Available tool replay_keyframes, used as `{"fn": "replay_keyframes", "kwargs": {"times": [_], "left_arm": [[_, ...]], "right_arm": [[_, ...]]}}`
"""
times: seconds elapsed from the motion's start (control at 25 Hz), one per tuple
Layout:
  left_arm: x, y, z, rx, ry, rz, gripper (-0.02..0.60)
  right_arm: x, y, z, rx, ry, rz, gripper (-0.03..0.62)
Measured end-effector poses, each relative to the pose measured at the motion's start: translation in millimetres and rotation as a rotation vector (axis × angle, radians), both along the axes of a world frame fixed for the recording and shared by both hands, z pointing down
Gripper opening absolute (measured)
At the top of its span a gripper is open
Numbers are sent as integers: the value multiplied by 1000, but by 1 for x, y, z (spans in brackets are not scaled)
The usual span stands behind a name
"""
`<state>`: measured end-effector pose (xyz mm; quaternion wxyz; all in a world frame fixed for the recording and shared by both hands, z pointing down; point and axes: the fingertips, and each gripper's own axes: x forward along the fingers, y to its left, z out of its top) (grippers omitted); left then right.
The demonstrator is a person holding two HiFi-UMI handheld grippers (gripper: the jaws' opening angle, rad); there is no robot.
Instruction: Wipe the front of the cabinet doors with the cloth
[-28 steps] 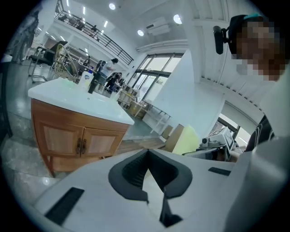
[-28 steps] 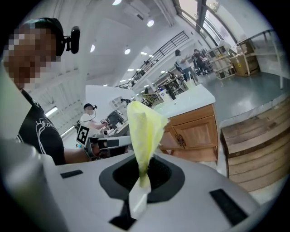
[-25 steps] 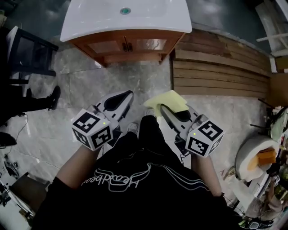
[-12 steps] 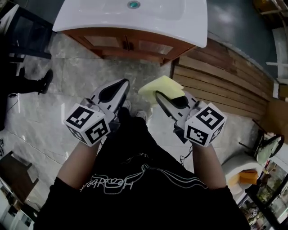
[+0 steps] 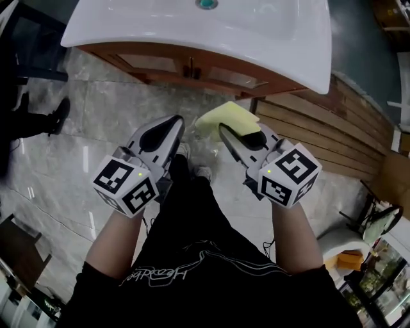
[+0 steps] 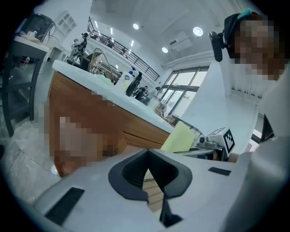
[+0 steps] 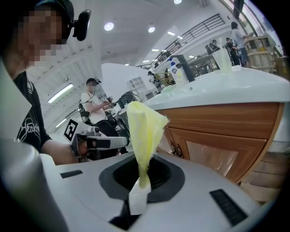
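Cloth: the yellow cloth (image 7: 144, 131) was clamped in my right tongs (image 5: 225, 130). Its long axis ran in line with them, free end aimed at the cabinet doors (image 5: 186, 64).
Left tongs: my left tongs (image 6: 152, 179) had tips together, nothing between.
Change: the cabinet doors sat nearer than a second ago, cloth closer but not touching.
Count: one cloth, two tongs, two doors.

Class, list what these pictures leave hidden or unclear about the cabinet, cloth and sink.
Wooden cabinet doors: head view, mostly hidden under the overhanging white countertop; left gripper view, partly mosaicked.
Yellow cloth: lower end hidden inside the right gripper.
Teal sink drain: cut by head view's top edge.
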<state>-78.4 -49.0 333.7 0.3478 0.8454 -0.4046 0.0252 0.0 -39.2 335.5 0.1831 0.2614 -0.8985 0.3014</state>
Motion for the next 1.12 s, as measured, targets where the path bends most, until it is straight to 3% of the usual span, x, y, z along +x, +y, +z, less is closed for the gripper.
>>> {"fn": "replay_keyframes", "kwargs": {"times": [0.36,0.64,1.12], "left_arm": [[-20,-18,61,-59,2,-30,6],[-24,-32,95,-122,60,-77,6],[-19,-26,113,-158,79,-56,6]], "right_arm": [[-40,-47,62,3,65,-29,40],[-47,-78,94,38,171,-15,40],[-52,-105,114,76,217,41,40]]}}
